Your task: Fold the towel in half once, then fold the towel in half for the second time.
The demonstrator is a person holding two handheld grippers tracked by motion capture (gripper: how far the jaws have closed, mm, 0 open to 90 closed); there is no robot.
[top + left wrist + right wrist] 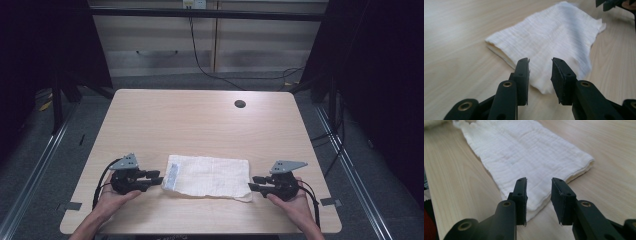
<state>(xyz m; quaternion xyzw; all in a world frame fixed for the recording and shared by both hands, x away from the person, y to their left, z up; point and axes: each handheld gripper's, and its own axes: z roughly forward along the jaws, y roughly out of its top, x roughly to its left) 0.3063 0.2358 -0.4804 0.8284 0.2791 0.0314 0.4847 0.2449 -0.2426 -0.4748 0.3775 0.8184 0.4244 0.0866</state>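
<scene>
A folded white cloth [210, 176] [549, 37] [524, 152] lies flat on the wooden table [200, 120], near the front edge. A small dark strip [171, 175] marks its left end. My left gripper [159, 177] [540, 61] sits at the cloth's left end, open, with the cloth's near corner showing through the gap and no pad pressing on it. My right gripper [252, 183] [539, 180] is at the cloth's right end, open as well, just above the cloth's corner. The right gripper [611, 3] also shows far off in the left gripper view.
A round cable hole [240, 104] sits in the table's far right part. Beyond the table stand pale cabinets [210, 45] with a black cable [200, 60] hanging down. Dark frames flank both sides.
</scene>
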